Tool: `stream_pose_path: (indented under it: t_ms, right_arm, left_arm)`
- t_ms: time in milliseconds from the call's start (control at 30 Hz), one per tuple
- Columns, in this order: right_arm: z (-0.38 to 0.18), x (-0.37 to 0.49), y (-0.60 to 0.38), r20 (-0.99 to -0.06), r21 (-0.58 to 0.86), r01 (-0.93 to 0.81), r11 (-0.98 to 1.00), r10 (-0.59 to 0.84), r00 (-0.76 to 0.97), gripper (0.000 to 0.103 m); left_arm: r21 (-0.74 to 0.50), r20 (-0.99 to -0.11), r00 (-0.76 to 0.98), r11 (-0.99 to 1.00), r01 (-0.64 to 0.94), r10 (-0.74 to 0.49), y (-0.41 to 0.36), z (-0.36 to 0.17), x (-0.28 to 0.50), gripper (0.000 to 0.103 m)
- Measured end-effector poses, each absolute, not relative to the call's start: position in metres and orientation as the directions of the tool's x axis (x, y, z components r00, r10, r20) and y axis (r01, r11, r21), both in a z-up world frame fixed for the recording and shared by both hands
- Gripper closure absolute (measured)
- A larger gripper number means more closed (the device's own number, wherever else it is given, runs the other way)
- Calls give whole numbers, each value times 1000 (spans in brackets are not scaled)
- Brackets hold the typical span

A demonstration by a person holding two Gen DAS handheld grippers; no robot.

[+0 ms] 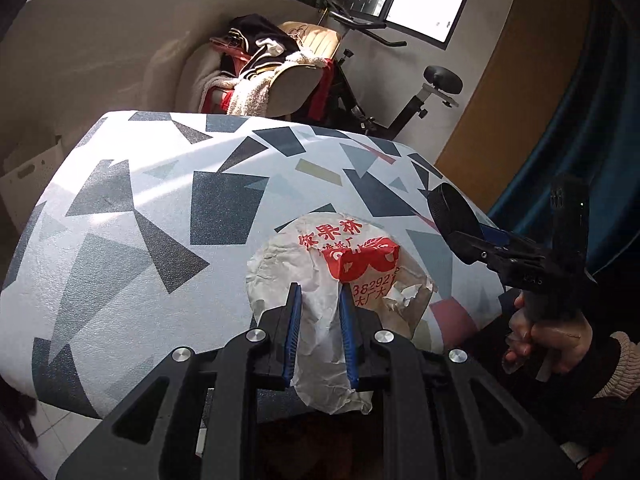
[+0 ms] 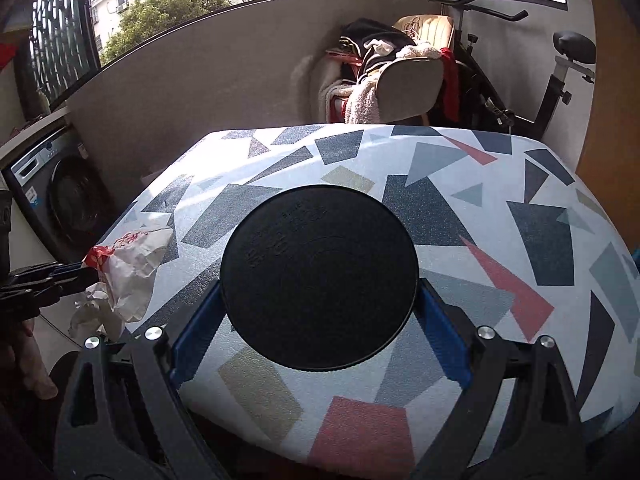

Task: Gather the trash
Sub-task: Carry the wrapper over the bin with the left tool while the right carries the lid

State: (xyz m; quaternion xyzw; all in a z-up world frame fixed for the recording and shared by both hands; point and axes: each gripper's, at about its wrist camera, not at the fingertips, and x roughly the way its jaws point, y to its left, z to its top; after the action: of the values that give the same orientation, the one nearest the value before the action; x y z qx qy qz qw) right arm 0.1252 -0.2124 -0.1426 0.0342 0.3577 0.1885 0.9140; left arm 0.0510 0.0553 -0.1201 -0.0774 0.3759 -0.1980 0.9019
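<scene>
Already both pieces of trash that show are off the table [image 2: 540, 236] and in a grip. On the left, the left gripper [image 1: 320, 312] has its jaws narrow, pinched on a crumpled white paper wrapper [image 1: 332, 276] with red print, held above the table's near edge. To the right, the right gripper [image 2: 320, 320] stands wide, its blue pads against the rim of a round black lid [image 2: 319, 276], carried over the near edge too. As far as the two views reach, the patterned top looks bare otherwise. I judge the picking done; what seems left is dropping both in a bin, and none is in view.
</scene>
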Motion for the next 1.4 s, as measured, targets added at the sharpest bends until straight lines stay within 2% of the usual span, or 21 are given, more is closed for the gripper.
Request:
stream_pose_path:
  t_ms: [533, 1067, 1167, 1233, 1400]
  right_arm:
    - [-127, 56, -228, -602, 234, -322, 917, 397, 693, 12]
    - [-152, 40, -219, -631, 251, -324, 912, 408, 660, 12]
    - [-159, 39, -215, -642, 255, -331, 908, 415, 644, 12]
    - [-162, 38, -213, -649, 254, -335, 907, 417, 637, 12]
    - [-166, 38, -214, -654, 263, -331, 906, 420, 629, 12]
  left_arm:
    - [-259, -745, 515, 896, 362, -423, 21, -162, -23, 84]
    - [-255, -790, 463, 902, 348, -402, 15, -193, -22, 82]
    - [-250, -798, 455, 905, 345, -394, 14, -196, -21, 67]
    - [-257, -798, 454, 905, 339, -397, 15, -198, -19, 44]
    - [-283, -778, 489, 914, 289, -395, 25, -196, -17, 21]
